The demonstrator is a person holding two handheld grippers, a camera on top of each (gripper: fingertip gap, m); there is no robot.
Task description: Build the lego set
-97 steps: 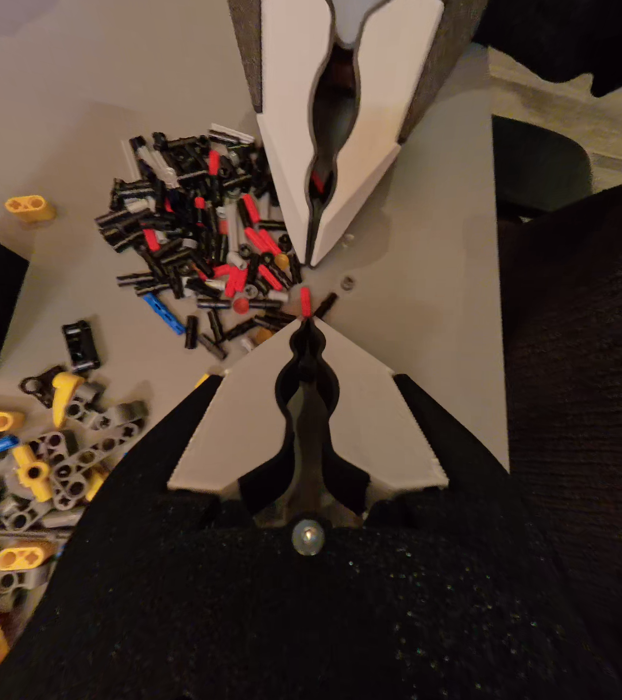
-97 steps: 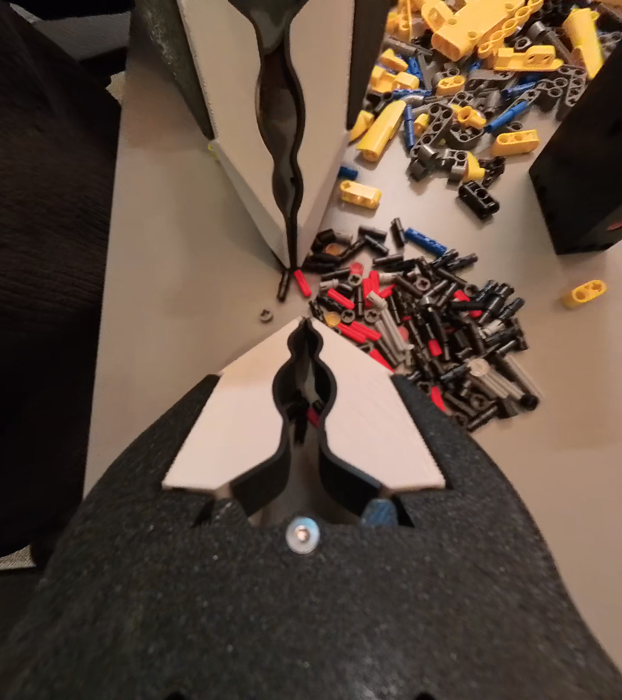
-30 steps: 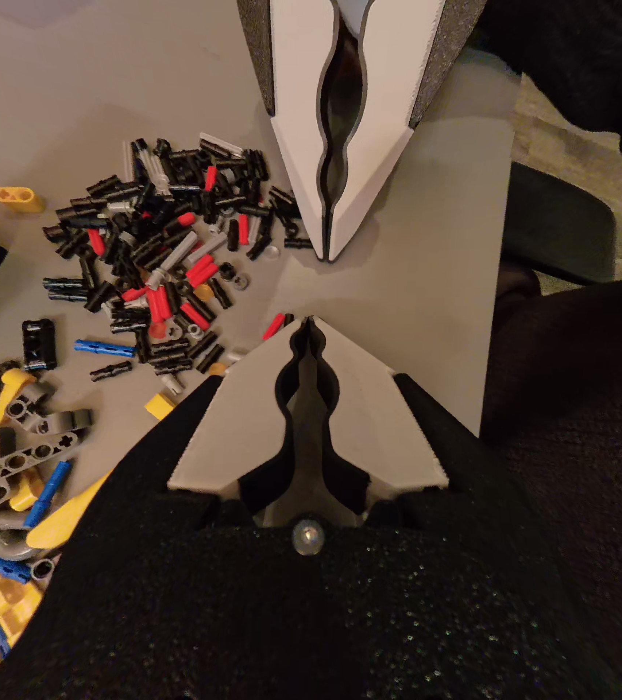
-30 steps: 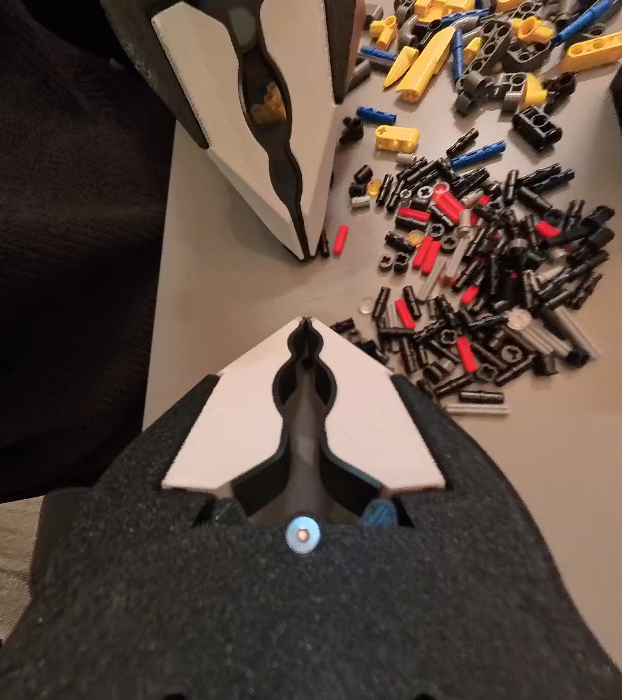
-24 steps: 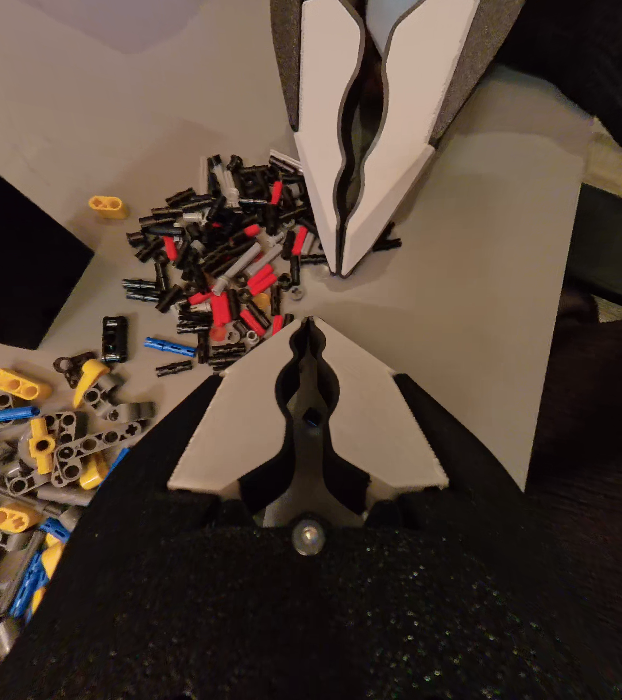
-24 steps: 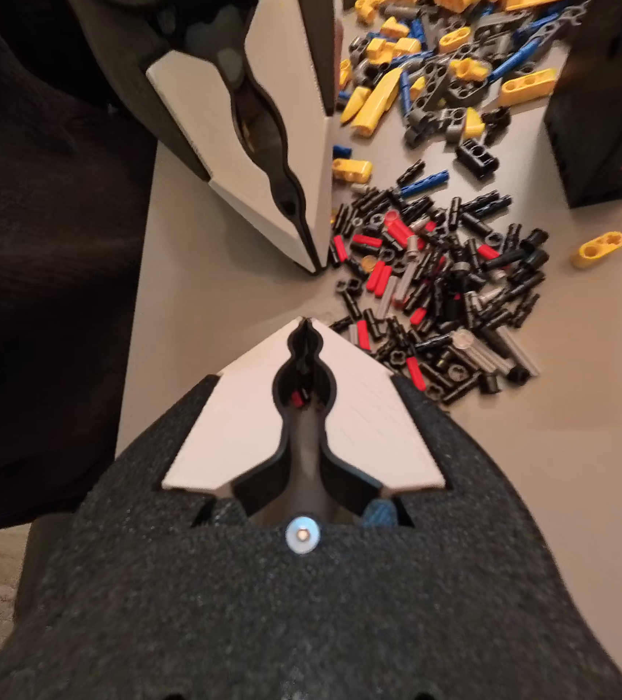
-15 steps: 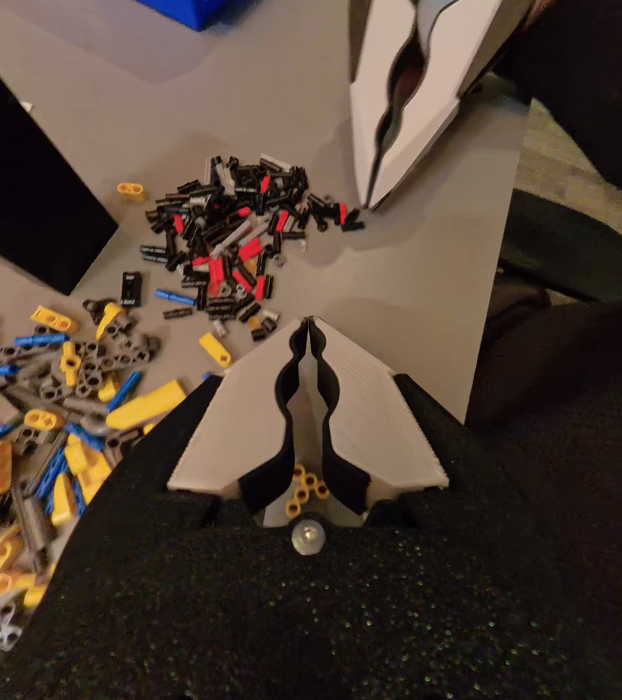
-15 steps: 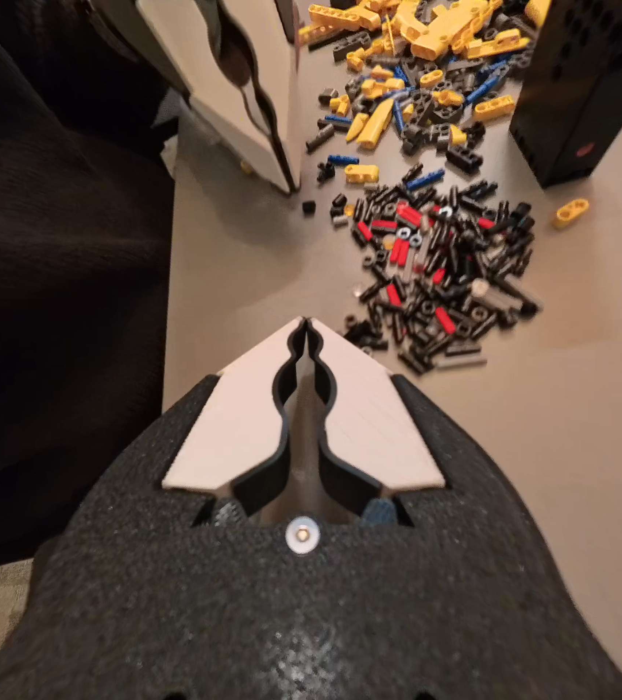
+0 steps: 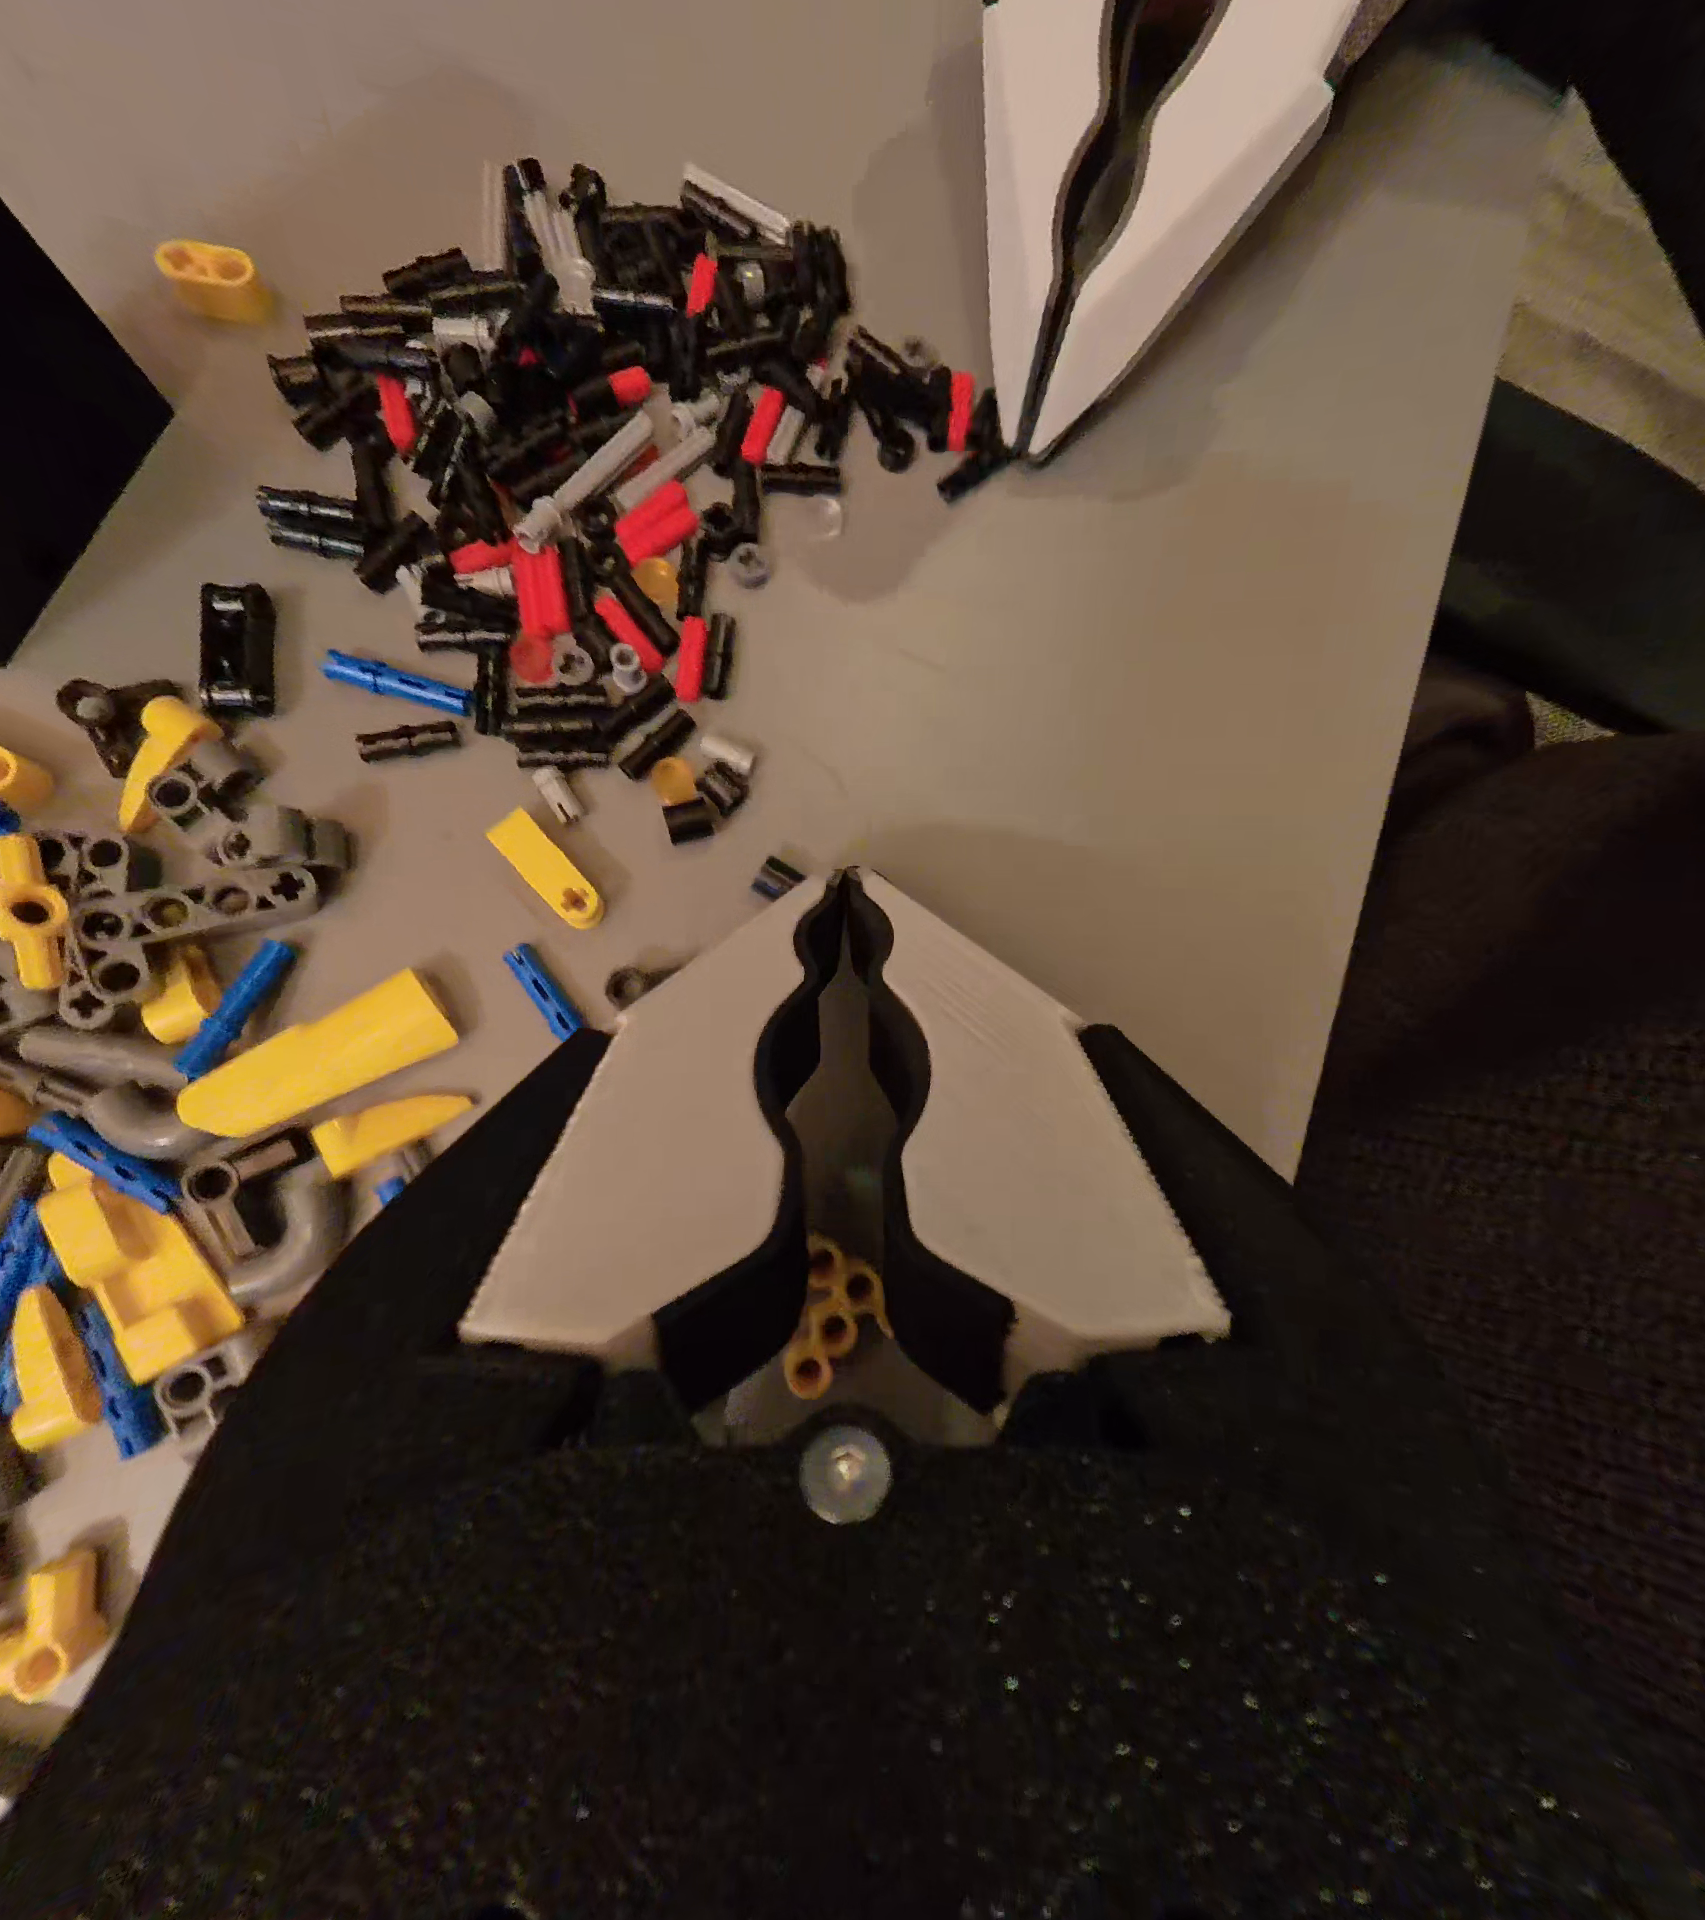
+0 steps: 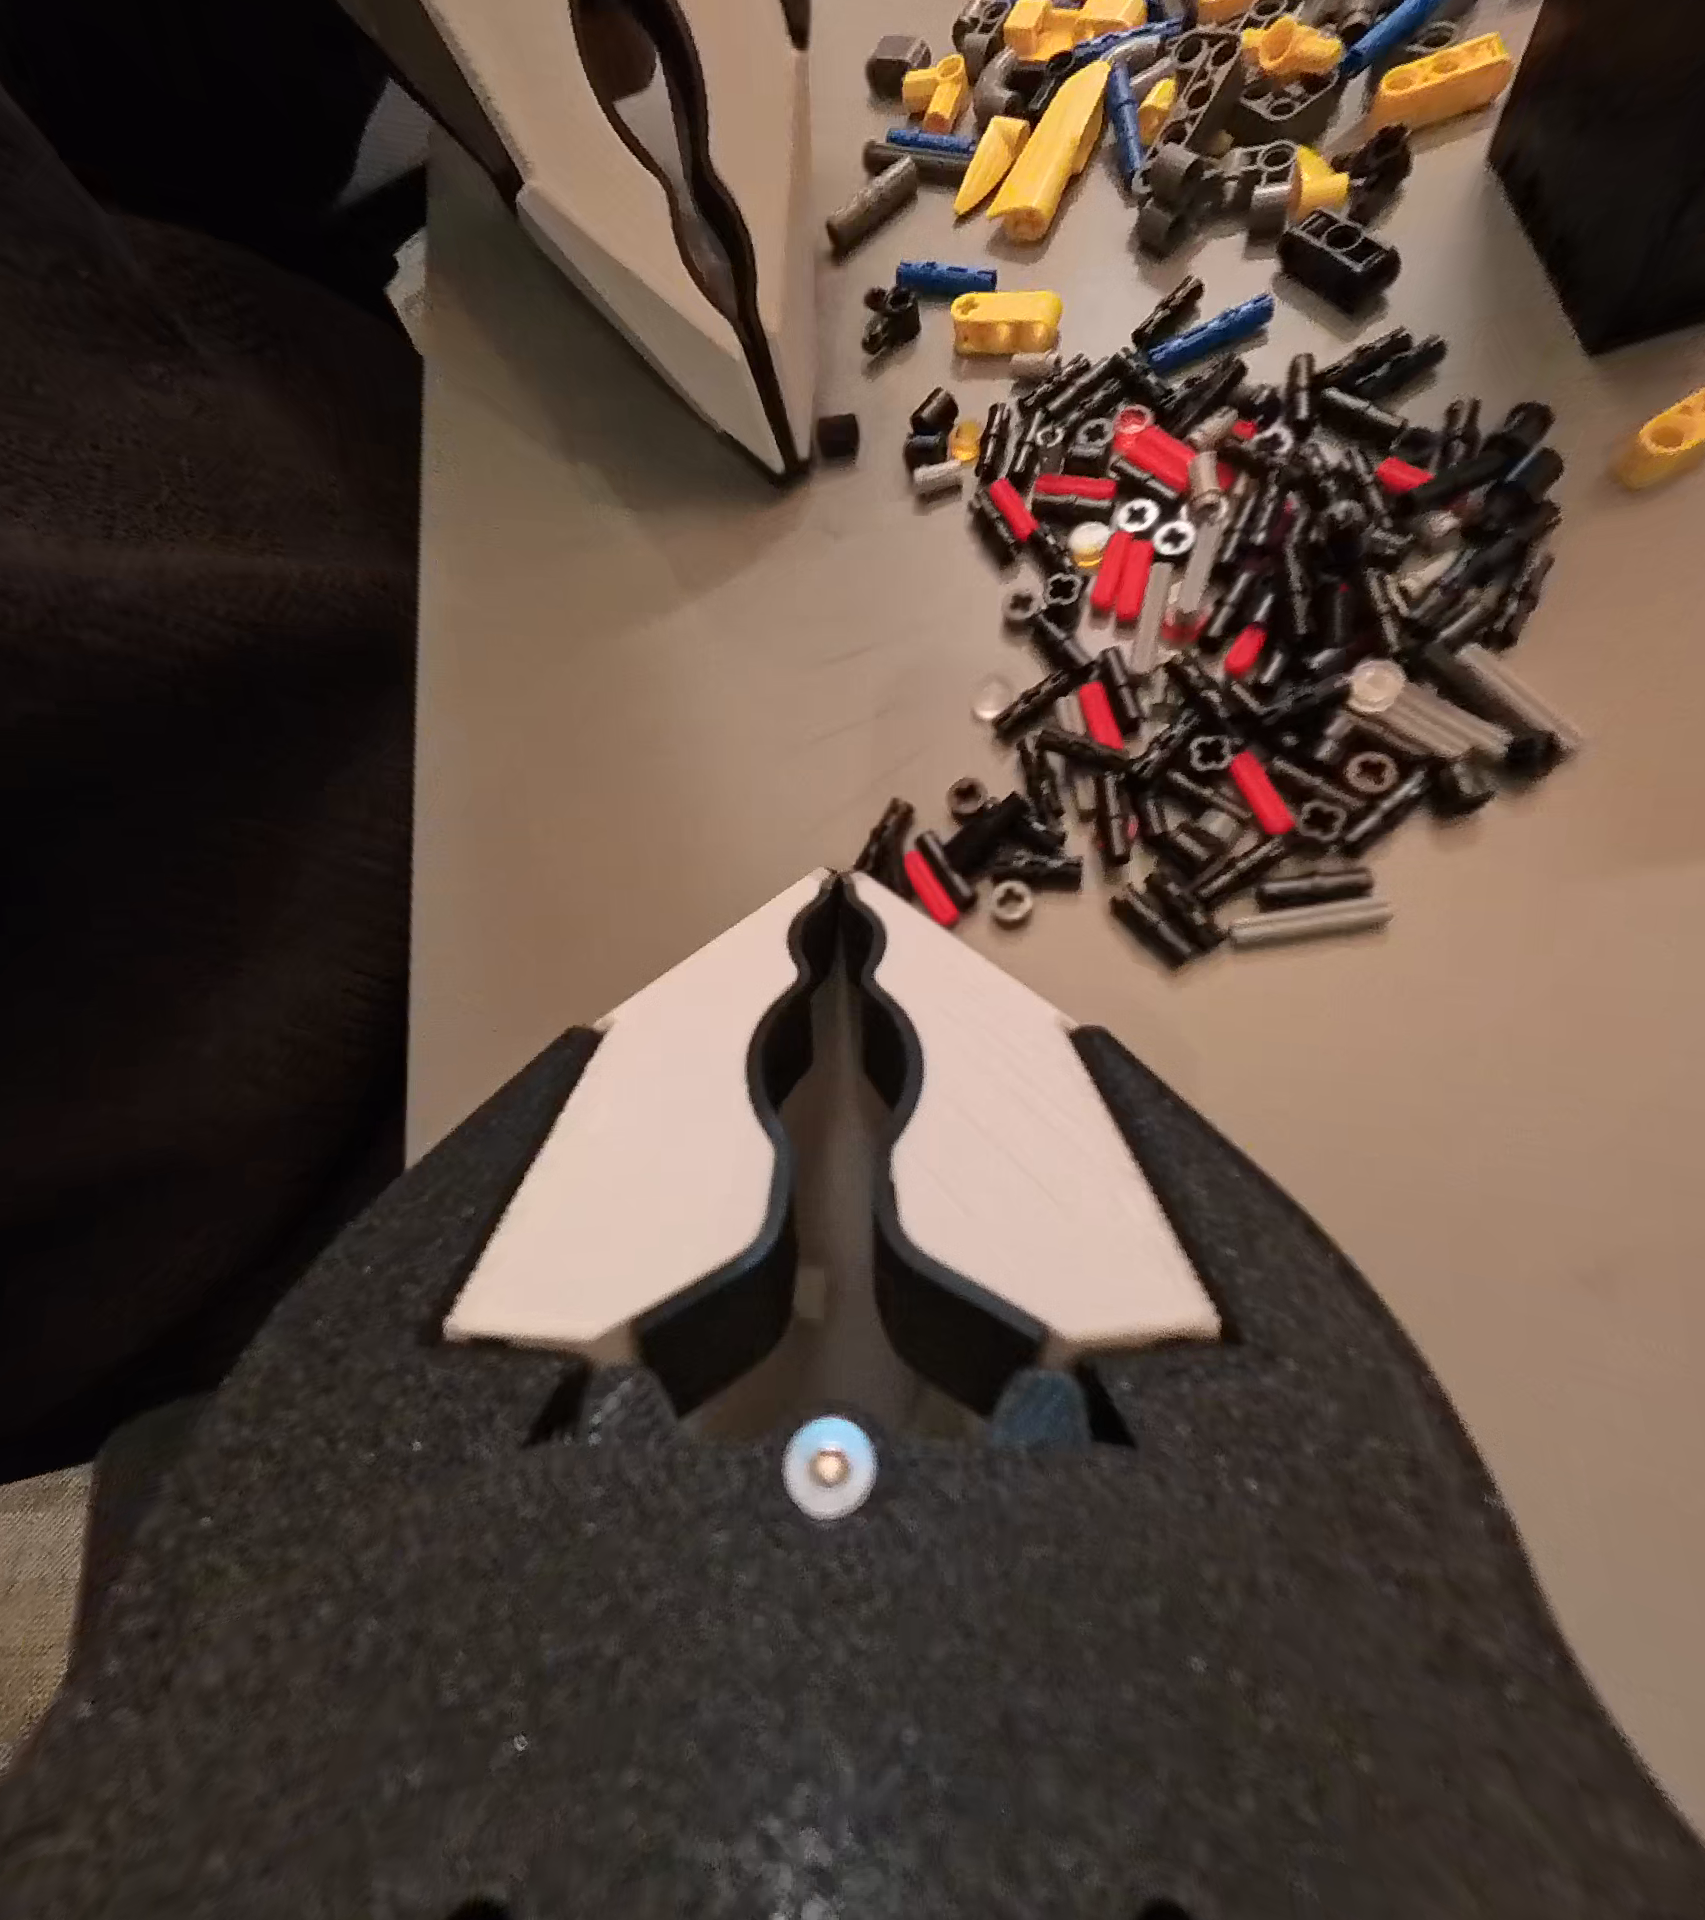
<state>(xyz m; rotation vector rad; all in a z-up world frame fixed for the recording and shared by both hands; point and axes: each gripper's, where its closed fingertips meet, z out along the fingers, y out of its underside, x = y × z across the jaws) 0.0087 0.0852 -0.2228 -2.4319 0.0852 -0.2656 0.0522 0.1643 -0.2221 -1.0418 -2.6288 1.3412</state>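
Two grippers are hovering over the desk (image 9: 1087, 675), both with fingers pressed together and holding nothing. Right gripper (image 9: 1024, 457) is sitting with its tips right at the near-edge fringe of the pile of small pins (image 9: 578, 478), beside a red pin (image 9: 960, 411) lying roughly along the fingers. Left gripper (image 9: 843, 883) is sitting apart from that pile, just beside a small blue-black pin (image 9: 778, 875), with yellow and grey beams (image 9: 152, 1039) spreading toward the far side.
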